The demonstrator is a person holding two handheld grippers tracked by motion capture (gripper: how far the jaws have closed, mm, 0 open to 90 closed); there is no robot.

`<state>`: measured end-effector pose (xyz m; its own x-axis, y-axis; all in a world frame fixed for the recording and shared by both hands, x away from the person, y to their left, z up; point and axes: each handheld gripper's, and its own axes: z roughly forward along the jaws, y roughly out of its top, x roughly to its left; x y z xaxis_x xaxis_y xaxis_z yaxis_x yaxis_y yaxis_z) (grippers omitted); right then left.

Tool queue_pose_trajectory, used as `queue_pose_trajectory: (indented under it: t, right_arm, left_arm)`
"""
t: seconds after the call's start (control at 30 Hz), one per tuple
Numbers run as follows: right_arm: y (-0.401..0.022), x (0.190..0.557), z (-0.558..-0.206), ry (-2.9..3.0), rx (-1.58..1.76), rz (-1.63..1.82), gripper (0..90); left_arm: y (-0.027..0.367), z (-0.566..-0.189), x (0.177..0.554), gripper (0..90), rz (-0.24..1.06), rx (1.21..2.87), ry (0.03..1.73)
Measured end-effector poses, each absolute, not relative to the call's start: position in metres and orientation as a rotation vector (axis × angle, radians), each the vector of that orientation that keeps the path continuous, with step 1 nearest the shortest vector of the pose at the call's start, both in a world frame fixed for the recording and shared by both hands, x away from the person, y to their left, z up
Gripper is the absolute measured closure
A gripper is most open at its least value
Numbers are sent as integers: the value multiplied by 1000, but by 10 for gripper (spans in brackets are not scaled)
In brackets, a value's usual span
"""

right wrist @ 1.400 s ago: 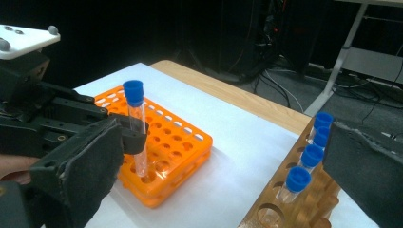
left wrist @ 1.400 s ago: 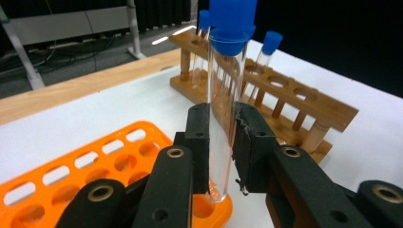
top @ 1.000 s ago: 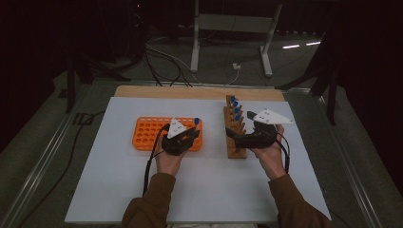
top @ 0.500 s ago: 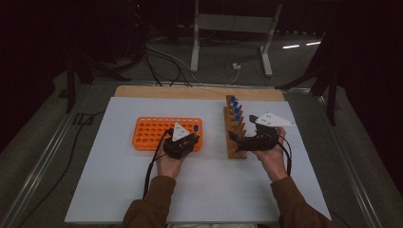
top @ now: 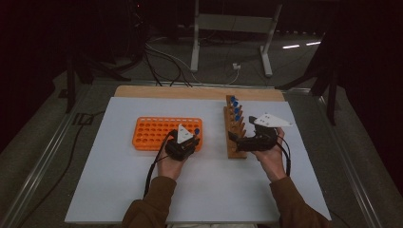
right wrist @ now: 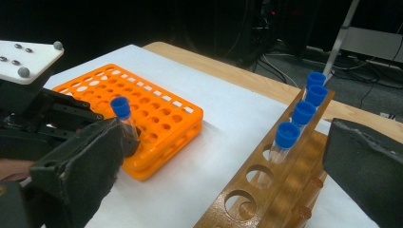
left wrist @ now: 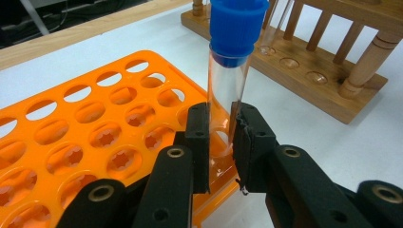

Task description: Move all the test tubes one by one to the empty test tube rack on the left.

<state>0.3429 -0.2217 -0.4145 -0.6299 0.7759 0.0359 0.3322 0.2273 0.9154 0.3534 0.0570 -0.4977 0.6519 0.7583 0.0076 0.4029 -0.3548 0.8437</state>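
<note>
My left gripper (top: pixel 187 141) (left wrist: pixel 221 137) is shut on a clear test tube with a blue cap (top: pixel 196 130) (left wrist: pixel 228 85) (right wrist: pixel 122 114). The tube stands upright at the near right corner of the orange rack (top: pixel 157 133) (left wrist: pixel 95 123) (right wrist: pixel 161 107), its lower end at a hole there; how deep it sits I cannot tell. My right gripper (top: pixel 235 141) (right wrist: pixel 209 175) is open wide, with its jaws either side of the near end of the wooden rack (top: pixel 232 124) (left wrist: pixel 332 71) (right wrist: pixel 266 190). Several blue-capped tubes (top: pixel 234 107) (right wrist: pixel 304 111) stand in the far holes of that rack.
Both racks rest on a white sheet (top: pixel 214 190) over a wooden table whose far edge (top: pixel 190 91) shows. The orange rack's other holes are empty. Cables (top: pixel 157 166) trail from the grippers toward the person. Dark floor with a metal stand (top: pixel 228 28) lies beyond.
</note>
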Motion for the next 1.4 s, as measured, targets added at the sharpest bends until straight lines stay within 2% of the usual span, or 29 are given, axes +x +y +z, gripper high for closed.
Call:
queue_pose_trajectory:
  t: [0.17, 0.37, 0.5, 0.7, 0.83, 1.0, 1.1, 1.13, 1.17, 1.4]
  right_arm:
    - [-221, 345, -416, 2077, 1026, 1375, 3]
    - [-221, 348, -417, 2079, 1037, 1363, 6]
    - [-220, 351, -418, 2076, 1047, 1353, 24]
    - [-221, 358, -420, 2061, 1078, 1339, 46]
    - [-222, 363, -422, 2069, 1092, 1338, 119]
    - [-223, 370, -423, 2047, 1108, 1332, 206]
    - [-225, 375, -424, 2028, 1110, 1346, 313]
    - [-226, 379, -427, 2021, 1119, 1349, 406]
    - [-226, 379, -427, 2021, 1119, 1349, 406]
    - [-224, 392, -442, 2069, 1157, 1287, 590]
  left_arm:
    - [59, -497, 354, 755, 476, 1967, 920]
    - [68, -487, 350, 543, 444, 1890, 916]
    - [79, -478, 346, 450, 416, 1851, 919]
    - [96, -461, 332, 159, 461, 1811, 946]
    - [110, -452, 323, 26, 476, 1791, 975]
    - [122, -448, 312, 8, 511, 1781, 978]
    - [127, -449, 307, 8, 491, 1767, 976]
    - [128, -451, 306, 8, 488, 1757, 976]
    - [128, -451, 306, 8, 482, 1758, 977]
    - [134, -450, 307, 9, 492, 1752, 983]
